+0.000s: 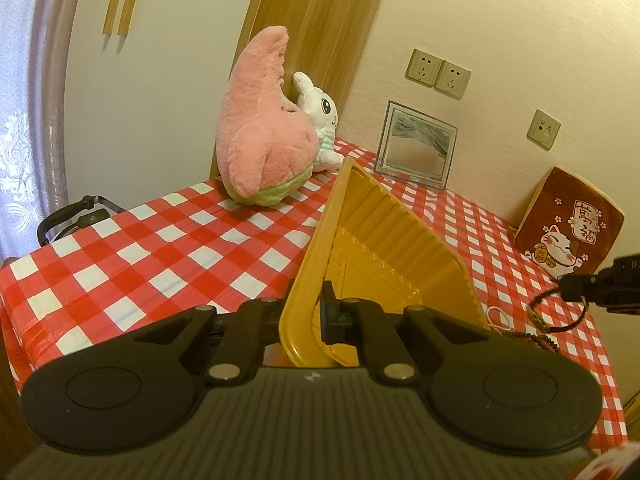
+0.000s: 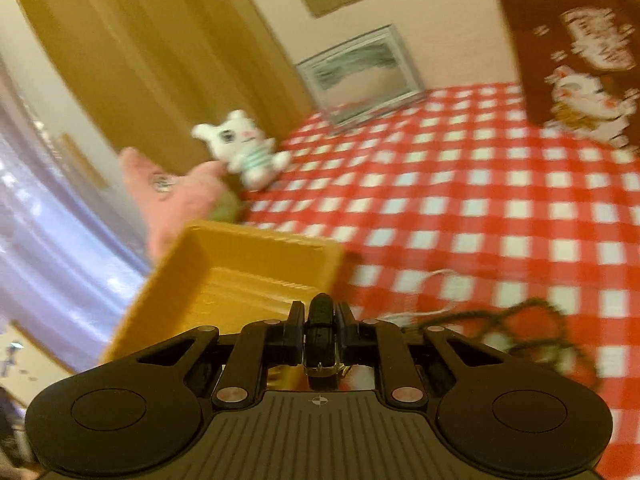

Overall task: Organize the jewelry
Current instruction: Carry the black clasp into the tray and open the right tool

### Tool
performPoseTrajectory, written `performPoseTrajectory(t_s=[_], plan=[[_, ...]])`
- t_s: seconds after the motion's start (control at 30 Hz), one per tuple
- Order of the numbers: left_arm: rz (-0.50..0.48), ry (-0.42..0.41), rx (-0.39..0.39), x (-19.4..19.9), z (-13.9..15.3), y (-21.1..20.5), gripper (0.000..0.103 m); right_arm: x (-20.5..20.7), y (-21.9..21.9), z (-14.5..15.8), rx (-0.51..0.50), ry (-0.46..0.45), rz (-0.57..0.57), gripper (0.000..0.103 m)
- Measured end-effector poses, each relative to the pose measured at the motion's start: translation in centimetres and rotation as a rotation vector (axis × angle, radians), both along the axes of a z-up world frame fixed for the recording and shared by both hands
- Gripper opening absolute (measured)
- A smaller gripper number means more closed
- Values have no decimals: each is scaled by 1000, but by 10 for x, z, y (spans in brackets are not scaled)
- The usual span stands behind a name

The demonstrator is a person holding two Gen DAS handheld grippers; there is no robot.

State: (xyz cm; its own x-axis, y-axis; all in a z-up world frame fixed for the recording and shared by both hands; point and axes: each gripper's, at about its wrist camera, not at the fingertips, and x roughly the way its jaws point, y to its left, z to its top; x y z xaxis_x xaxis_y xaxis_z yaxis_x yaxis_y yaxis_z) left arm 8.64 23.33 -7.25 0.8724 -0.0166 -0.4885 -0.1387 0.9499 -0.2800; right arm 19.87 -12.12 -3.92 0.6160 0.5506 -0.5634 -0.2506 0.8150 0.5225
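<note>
My left gripper (image 1: 310,300) is shut on the near rim of a yellow plastic tray (image 1: 380,232), which it holds tilted up on edge over the red-checked table. The same tray (image 2: 240,264) shows at the left of the blurred right wrist view. My right gripper (image 2: 320,308) is shut on a watch (image 2: 321,332) with a black strap and a gold case. In the left wrist view the right gripper (image 1: 572,290) holds the watch (image 1: 538,316) above the table, right of the tray. A white bead bracelet (image 1: 498,316) and a dark bead strand (image 1: 532,340) lie below it.
A pink plush star (image 1: 260,128) and a white bunny plush (image 1: 320,120) stand at the table's far left. A framed sand picture (image 1: 416,144) and a brown lucky-cat cushion (image 1: 568,224) lean on the back wall. A black handle (image 1: 76,216) sits past the left edge.
</note>
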Motion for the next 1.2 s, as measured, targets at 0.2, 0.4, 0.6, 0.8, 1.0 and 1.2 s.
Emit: performPoseTrajectory(t_s=[0.2,0.4,0.6,0.8,1.0,1.2], plan=[[-1,2,-3,1,0,1,7,5,42,-10,89,79,91,16],[-3,0,-1,1,-1,0,8,11,72,-30,131,156,114,16],[-4,0,-1,1,-1,0,8,24,83,-49,239,222,79,16],[-6,0,-1,1,-1,-1,8,26,84,-43,228,191,75,27],[-3,0,-1,2,-2,-2,8,10,67,-34,187,147,44,49],[3,2,-5,2,-2,0,8,-14,37,-26,74,72,4,49]])
